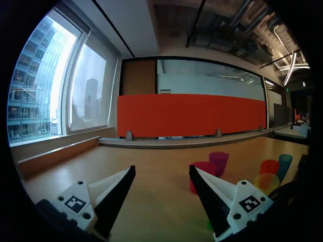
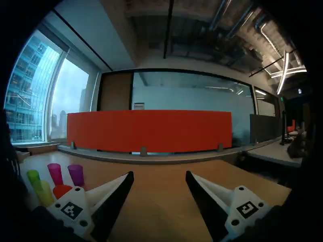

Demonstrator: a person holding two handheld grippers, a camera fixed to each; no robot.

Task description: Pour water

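Left tongs [image 1: 161,167] gape beside cups [image 1: 220,159].

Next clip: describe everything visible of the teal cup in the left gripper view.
The teal cup looks like translucent plastic, a plain tapered tumbler without handle. It stands upright, mouth up, on the wooden table at the far right, just behind the orange cup; contact between them and any contents can't be judged.

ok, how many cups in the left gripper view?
5. Red cup partly behind the left gripper, purple cup just behind it, orange cup, teal cup and yellow cup at far right. More may be hidden behind the gripper.
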